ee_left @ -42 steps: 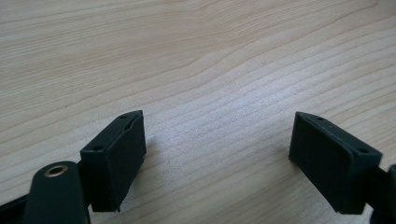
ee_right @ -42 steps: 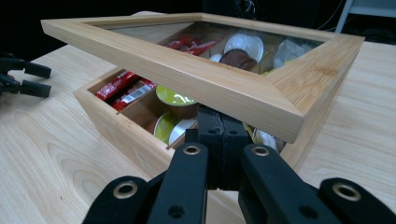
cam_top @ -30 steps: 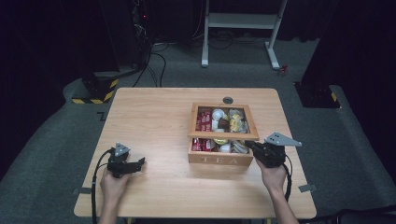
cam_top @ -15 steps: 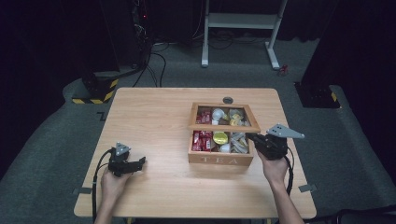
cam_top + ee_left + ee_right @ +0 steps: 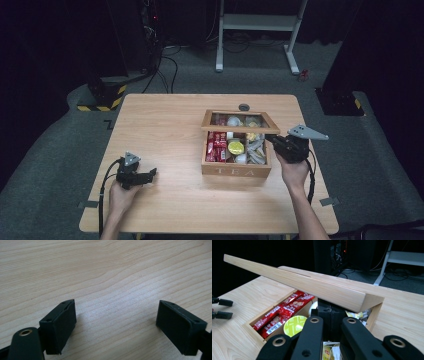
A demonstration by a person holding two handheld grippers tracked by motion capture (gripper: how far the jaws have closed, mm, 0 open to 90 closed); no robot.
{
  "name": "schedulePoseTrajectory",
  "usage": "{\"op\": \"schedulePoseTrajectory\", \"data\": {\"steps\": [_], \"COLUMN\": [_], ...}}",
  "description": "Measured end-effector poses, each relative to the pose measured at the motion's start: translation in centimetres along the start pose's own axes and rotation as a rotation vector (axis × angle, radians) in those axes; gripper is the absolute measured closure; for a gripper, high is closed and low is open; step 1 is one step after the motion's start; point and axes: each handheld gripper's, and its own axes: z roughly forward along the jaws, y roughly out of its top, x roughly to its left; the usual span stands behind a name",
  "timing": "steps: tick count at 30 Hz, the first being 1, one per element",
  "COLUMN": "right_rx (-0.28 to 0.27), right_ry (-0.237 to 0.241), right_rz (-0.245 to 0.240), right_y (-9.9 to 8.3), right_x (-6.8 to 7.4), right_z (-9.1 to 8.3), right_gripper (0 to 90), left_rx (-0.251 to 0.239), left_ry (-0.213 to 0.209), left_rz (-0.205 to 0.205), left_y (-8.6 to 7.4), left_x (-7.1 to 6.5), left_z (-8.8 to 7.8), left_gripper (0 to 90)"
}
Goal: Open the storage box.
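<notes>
Light wooden tea box (image 5: 236, 170) with "TEA" on its front wall, standing right of centre on the pale wooden table (image 5: 170, 125), near the front edge. Glass-paned wooden lid (image 5: 240, 122) hinged at the back and tilted up at the front, resting on the black right gripper (image 5: 273, 142), whose jaws, pressed together, are tucked under the lid's front rim at the box's right end; seen in the right gripper view as a wooden lid edge (image 5: 307, 285) slanting just above the closed jaws. Inside the box, red sachet sticks (image 5: 284, 312) in the left compartment, a round yellow-topped capsule (image 5: 294, 325) beside them, pale packets (image 5: 256, 150) to the right. Black left gripper (image 5: 150, 173) held low over the table's front left, well apart from the box, jaws spread wide with bare wood between them, pads (image 5: 61, 326) gripping nothing
</notes>
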Motion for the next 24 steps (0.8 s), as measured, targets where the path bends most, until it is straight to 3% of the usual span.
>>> {"op": "schedulePoseTrajectory", "data": {"steps": [12,13,24], "right_rx": [-0.011,-0.013,-0.017], "right_ry": [-0.012,-0.016,-0.031], "right_rz": [0.006,0.003,-0.007], "right_y": [0.8,1.0,1.8], "right_x": [-0.1,-0.1,-0.2], "right_z": [0.8,1.0,1.6], "right_gripper": [90.0,90.0,90.0], "left_rx": [-0.001,-0.009,-0.048], "left_ry": [-0.017,-0.049,-0.126], "left_rz": [0.014,0.001,0.012], "left_y": [0.2,0.2,0.9], "left_x": [0.1,0.0,-1.0], "left_z": [0.0,0.0,0.0], "left_gripper": [20.5,21.7,24.8]}}
